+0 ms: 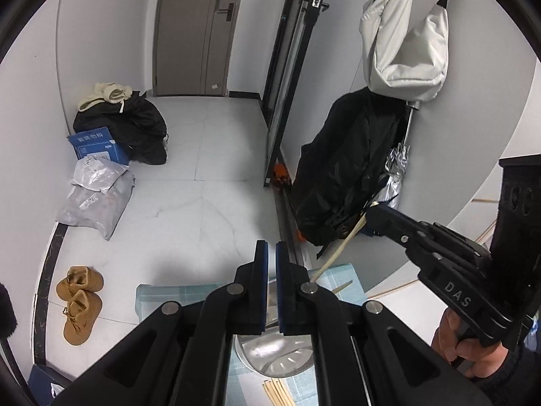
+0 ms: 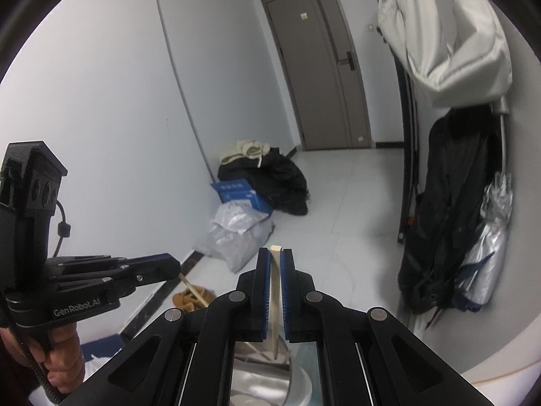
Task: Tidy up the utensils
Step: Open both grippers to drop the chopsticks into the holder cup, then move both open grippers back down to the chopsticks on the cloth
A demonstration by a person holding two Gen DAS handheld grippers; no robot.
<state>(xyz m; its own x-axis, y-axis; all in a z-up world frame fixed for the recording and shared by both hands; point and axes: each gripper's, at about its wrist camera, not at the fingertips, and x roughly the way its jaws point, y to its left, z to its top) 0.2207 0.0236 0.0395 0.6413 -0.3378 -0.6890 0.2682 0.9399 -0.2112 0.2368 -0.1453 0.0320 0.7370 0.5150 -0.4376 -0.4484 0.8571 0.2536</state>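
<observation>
Right gripper (image 2: 275, 264): jaws clamped on one wooden chopstick (image 2: 274, 291), lower centre of its view, tip pointing down over the metal bowl (image 2: 260, 382).
Left gripper (image 1: 272, 257): jaws closed; a thin chopstick (image 2: 196, 292) sticks out below them, seen at left of the right view.
Loose chopsticks (image 1: 277, 394): bottom centre, on the blue-checked worktop (image 1: 341, 287).
Brown boots (image 1: 79, 301): on the floor, lower left.
Door (image 1: 196, 30): top centre.

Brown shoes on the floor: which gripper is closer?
Left. The left gripper is on the side of the shoes, nearly over them in the right wrist view. The right gripper is farther off, toward the hanging black coat.
</observation>
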